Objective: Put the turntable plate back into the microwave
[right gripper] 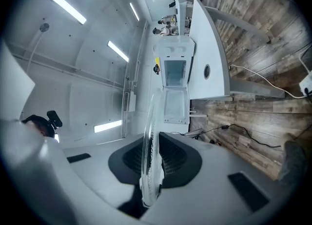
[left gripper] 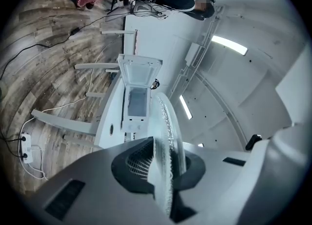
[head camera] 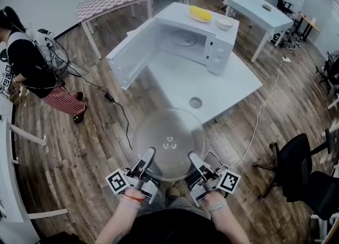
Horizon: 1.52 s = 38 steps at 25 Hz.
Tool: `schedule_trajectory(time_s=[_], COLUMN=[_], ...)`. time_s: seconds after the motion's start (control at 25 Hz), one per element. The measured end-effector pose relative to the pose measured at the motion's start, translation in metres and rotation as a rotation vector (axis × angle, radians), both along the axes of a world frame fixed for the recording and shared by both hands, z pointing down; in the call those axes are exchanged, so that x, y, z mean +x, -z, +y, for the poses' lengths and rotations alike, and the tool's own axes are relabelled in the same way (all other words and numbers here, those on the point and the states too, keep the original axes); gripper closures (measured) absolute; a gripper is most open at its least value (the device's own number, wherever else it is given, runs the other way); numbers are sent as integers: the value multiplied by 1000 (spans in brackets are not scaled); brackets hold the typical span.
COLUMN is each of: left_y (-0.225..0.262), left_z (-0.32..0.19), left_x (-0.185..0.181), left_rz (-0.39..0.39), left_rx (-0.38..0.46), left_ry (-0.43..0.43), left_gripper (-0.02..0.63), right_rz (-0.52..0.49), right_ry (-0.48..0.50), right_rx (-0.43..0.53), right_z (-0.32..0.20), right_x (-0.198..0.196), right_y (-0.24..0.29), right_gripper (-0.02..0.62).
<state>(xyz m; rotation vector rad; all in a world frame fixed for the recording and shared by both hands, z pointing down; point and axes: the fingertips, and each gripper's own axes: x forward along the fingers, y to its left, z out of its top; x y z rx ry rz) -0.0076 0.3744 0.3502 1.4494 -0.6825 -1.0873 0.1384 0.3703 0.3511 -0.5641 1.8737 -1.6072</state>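
Observation:
A clear glass turntable plate point(head camera: 168, 142) hangs level in the air above the wooden floor, short of the white table point(head camera: 233, 87). My left gripper point(head camera: 146, 159) is shut on its near left rim, and my right gripper point(head camera: 194, 162) is shut on its near right rim. The plate's edge point(left gripper: 168, 160) runs between the left jaws, and the same plate point(right gripper: 150, 163) is clamped between the right jaws. The white microwave point(head camera: 193, 44) stands on the table ahead, its door point(head camera: 131, 52) swung wide open to the left and its cavity bare.
A yellow thing on a plate point(head camera: 200, 14) and a white bowl point(head camera: 224, 23) sit on top of the microwave. A person point(head camera: 29, 63) stands at the left among cables. A black office chair point(head camera: 304, 177) is at the right. A pink checked table point(head camera: 114, 0) is behind.

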Motion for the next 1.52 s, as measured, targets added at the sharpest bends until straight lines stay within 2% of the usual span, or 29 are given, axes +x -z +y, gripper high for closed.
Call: schedule_trajectory(time_s=[0.68,1.08,1.52], left_y=[-5,-10,-19], left_z=[-124,-170,-199], left_x=[-35,-54,-81], left_rz=[-19,-16,-15], left_rx=[-8,-15,-22], left_ry=[-154,-229,-275], left_gripper=[574,574,574], right_rz=[4,4,2], right_ry=[-153,-228,-270], right_rx=[-11,-18,-17], right_z=[-101,-136,-158], right_x=[-37,-58,-85], right_y=[-7,-14,-22], right_gripper=[554,554,554])
